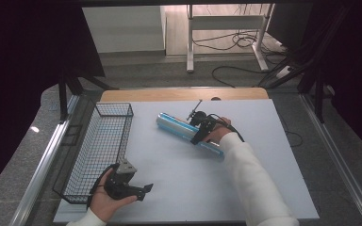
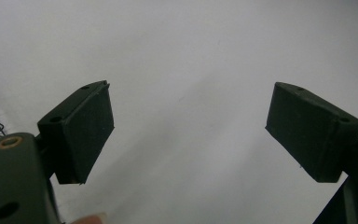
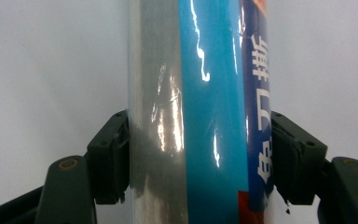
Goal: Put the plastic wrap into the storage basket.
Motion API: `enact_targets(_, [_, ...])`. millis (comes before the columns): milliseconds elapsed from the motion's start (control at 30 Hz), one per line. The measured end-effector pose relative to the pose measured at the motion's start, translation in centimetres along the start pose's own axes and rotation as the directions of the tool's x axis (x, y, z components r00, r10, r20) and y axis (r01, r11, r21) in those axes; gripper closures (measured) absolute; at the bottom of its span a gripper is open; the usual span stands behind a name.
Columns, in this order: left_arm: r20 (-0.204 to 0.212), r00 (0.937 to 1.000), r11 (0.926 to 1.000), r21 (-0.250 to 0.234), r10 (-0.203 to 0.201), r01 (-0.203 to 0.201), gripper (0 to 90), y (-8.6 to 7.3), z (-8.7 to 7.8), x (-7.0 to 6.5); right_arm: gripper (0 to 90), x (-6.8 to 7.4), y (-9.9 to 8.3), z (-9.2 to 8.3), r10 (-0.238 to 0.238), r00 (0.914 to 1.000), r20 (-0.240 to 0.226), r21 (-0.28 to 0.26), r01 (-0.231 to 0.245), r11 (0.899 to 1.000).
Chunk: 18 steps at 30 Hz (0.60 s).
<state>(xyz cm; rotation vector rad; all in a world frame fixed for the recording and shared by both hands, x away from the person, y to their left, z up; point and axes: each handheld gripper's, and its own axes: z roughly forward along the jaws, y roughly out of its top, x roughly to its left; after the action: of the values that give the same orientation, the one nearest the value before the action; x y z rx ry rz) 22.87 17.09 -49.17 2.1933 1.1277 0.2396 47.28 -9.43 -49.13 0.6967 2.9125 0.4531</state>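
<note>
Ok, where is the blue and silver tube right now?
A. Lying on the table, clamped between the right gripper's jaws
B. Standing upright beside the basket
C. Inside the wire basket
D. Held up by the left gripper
A: the tube lies on the white table, with the right gripper pressing it from both sides.

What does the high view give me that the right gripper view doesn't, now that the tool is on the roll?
High view alone: the wire basket at the table's left edge, and the left tool open, apart from the roll. Right gripper view alone: both pads pressing the roll's sides, and the printed characters on its blue label. Both: the right tool shut on the shiny blue roll, which lies on the white table.
</note>
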Motion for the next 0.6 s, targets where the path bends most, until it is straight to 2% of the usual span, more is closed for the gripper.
enact_targets(133, [-0.001,1.0000,1.0000,0.000,-0.002,0.002,14.9,0.0,0.0,0.0,32.4,0.0,-0.1,0.0,0.017,0.9997,-0.015,-0.010,-0.017,1.000])
enact_targets(167, [0.000,1.0000,1.0000,-0.001,-0.002,0.002,14.9,0.0,0.0,0.0,32.4,0.0,-0.1,0.0,0.036,0.9990,-0.026,-0.018,-0.036,0.999])
enact_targets(200, [0.000,1.0000,1.0000,-0.001,-0.002,0.002,14.9,0.0,0.0,0.0,32.4,0.1,-0.1,-0.1,0.034,0.9993,-0.016,-0.020,-0.035,0.999])
enact_targets(267, [0.000,1.0000,1.0000,-0.001,-0.003,0.003,14.9,0.0,0.0,0.0,32.5,0.1,-0.1,-0.2,0.038,0.9990,-0.026,-0.029,-0.038,0.999])
enact_targets(367, [0.001,1.0000,1.0000,0.000,-0.003,0.003,14.9,0.0,0.0,0.0,32.5,0.2,-0.1,-0.9,0.052,0.9983,-0.027,-0.060,-0.054,0.997])
enact_targets(600, [0.001,1.0000,1.0000,0.000,-0.004,0.004,14.8,0.0,0.0,0.0,32.5,0.6,-0.4,-2.1,0.068,0.9971,-0.034,-0.071,-0.070,0.995])
